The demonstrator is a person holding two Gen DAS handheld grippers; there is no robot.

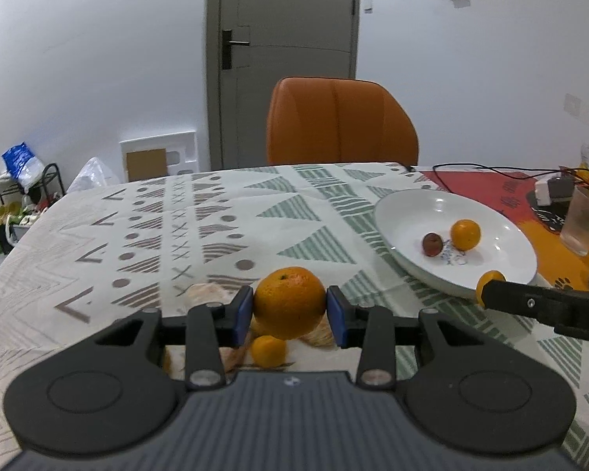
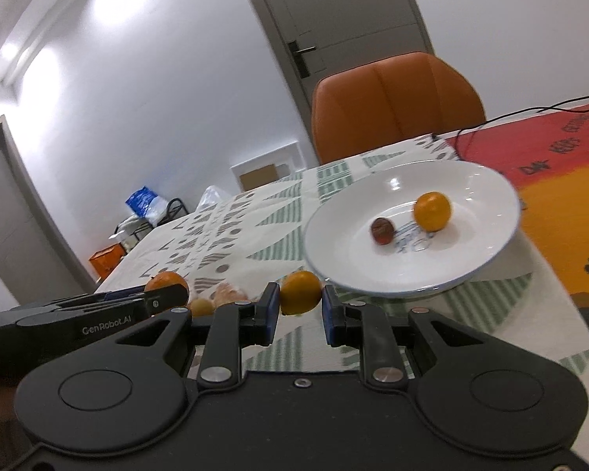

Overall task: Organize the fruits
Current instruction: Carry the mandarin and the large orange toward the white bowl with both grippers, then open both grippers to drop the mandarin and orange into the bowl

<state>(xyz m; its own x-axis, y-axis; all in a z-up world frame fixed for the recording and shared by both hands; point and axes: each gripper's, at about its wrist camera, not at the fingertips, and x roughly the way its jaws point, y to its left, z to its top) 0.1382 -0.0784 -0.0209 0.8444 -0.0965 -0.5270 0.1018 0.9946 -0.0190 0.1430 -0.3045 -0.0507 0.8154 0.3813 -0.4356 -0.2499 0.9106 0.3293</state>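
Above the patterned cloth (image 1: 98, 274), we see the left gripper (image 1: 289, 306) pinching a large orange (image 1: 289, 301) between its blue pads (image 1: 242, 314), the fruit held off the table with both pads touching its sides. Below it on the cloth lie a small orange (image 1: 268, 350) and pale, peel-like scraps (image 1: 206, 293) whose nature we cannot make out. To the right, we note the white plate (image 1: 404, 204), which carries an orange fruit (image 1: 465, 234) and, just beside it, a dark red fruit (image 1: 432, 244), the two apart from one another with a small crumpled wrapper between them. The right gripper (image 2: 299, 302) grips a small orange fruit (image 2: 300, 292) at its fingertips, just in front of the plate's near rim (image 2: 373, 288) in the right wrist view; the left view shows the same fruit (image 1: 490, 285) at the tip of that gripper, beside the rim. We also mark an orange chair (image 1: 339, 121) at the far edge of the table, a grey door (image 1: 282, 59) behind it, a black cable (image 1: 471, 167) crossing a red mat (image 1: 491, 188), and a clear glass (image 1: 583, 219) at far right.
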